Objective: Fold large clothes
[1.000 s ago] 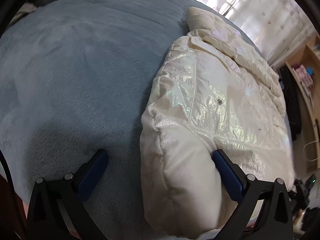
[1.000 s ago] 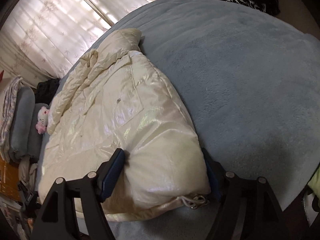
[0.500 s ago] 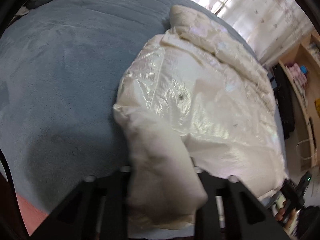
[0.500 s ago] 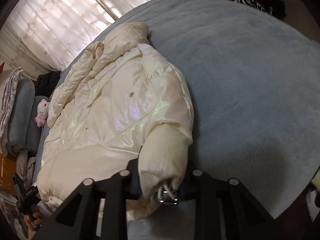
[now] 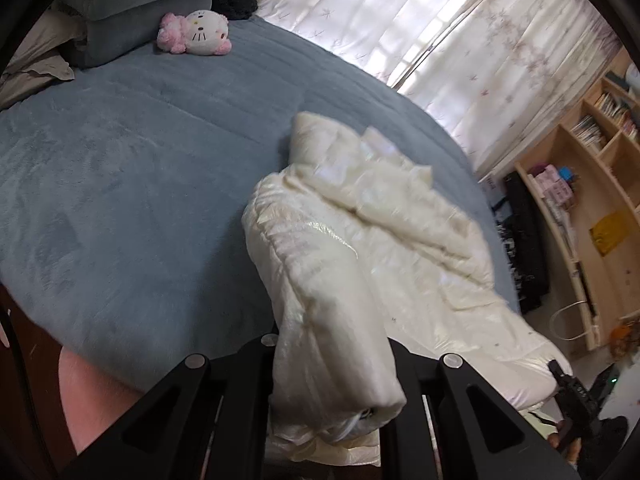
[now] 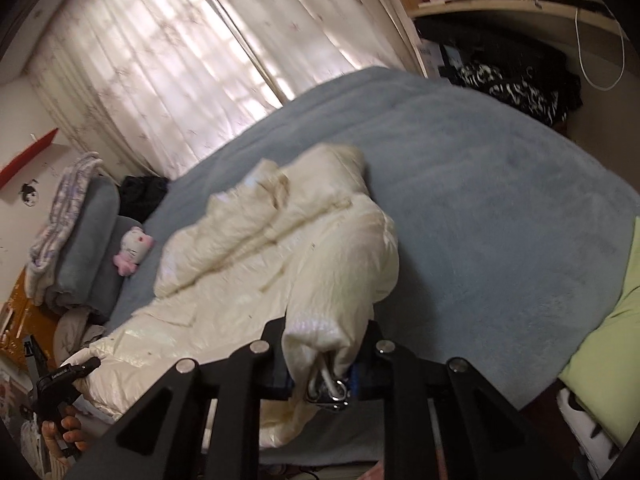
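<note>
A cream shiny padded jacket (image 5: 360, 232) lies across the blue-grey bed (image 5: 140, 184). My left gripper (image 5: 332, 364) is shut on one bottom corner of the jacket and holds it lifted off the bed. My right gripper (image 6: 324, 364) is shut on the other bottom corner of the jacket (image 6: 288, 248), where a metal cord end (image 6: 332, 388) hangs out. The hem is raised toward me while the hood end (image 6: 340, 160) rests on the bed near the window. The other gripper (image 6: 60, 380) and its hand show at the lower left of the right wrist view.
A pink and white plush toy (image 5: 196, 32) and grey pillows (image 5: 132, 4) lie at the head of the bed. Curtains (image 5: 440, 40) hang behind. Wooden shelves (image 5: 592, 184) and dark clothes (image 6: 516, 80) stand beside the bed. A green cloth (image 6: 616, 340) lies at the right edge.
Both grippers went from open around the jacket's hem corners to shut on them, then lifted the hem up and back off the bed.
</note>
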Demonstrator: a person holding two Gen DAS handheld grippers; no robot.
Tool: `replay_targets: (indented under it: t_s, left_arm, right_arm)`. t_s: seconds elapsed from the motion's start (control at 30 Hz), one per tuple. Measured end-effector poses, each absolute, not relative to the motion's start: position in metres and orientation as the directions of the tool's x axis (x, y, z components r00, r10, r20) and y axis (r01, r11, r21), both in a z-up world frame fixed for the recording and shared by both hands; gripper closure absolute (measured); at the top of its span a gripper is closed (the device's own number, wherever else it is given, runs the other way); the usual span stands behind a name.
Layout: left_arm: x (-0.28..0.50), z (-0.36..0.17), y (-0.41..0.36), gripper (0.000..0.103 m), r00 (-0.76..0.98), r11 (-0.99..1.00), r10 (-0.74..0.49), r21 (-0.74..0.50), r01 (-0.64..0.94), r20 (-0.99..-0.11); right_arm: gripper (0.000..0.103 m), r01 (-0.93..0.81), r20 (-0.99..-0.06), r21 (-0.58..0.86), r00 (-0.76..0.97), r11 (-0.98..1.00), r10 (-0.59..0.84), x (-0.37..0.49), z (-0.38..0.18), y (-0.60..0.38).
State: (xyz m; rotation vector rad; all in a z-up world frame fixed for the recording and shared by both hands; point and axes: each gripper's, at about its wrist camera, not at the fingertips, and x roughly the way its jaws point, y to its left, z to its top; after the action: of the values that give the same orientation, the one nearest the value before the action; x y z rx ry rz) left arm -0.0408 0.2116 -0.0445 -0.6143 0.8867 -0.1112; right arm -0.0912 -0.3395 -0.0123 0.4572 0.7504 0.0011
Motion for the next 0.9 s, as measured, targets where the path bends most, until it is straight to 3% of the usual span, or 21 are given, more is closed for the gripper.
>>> replay_targets:
  t_s: [0.2, 0.37, 0.63, 0.83, 0.9]
  left_arm:
    - [-0.072, 0.0, 0.232, 0.094, 0.675, 0.772, -0.397, -0.624, -0.121, -0.622]
    - [-0.051, 0.009, 0.239, 0.094, 0.7, 0.731, -0.423, -0.673, -0.111, -0.575]
    - [0.057, 0.007, 0.242, 0.093, 0.725, 0.668, -0.439, -0.732, -0.133, -0.531]
    - [0.153, -0.012, 0.234, 0.09, 0.711, 0.684, -0.402, -0.706, -0.186, -0.577]
    - [0.182, -0.025, 0.23, 0.079, 0.693, 0.684, -0.392, -0.695, -0.22, -0.605]
  right_arm:
    - [0.085, 0.127, -0.577, 0.464, 0.795, 0.877, 0.19, -0.114, 0.031, -0.352]
    - [0.085, 0.106, -0.521, 0.486, 0.832, 0.867, 0.19, -0.094, 0.044, -0.351]
    - [0.085, 0.161, -0.531, 0.529, 0.829, 0.833, 0.177, 0.0, 0.049, -0.364]
    - [0.083, 0.225, -0.584, 0.48, 0.803, 0.848, 0.118, 0.103, 0.03, -0.372]
    - [0.079, 0.246, -0.607, 0.472, 0.787, 0.846, 0.11, 0.136, 0.015, -0.374]
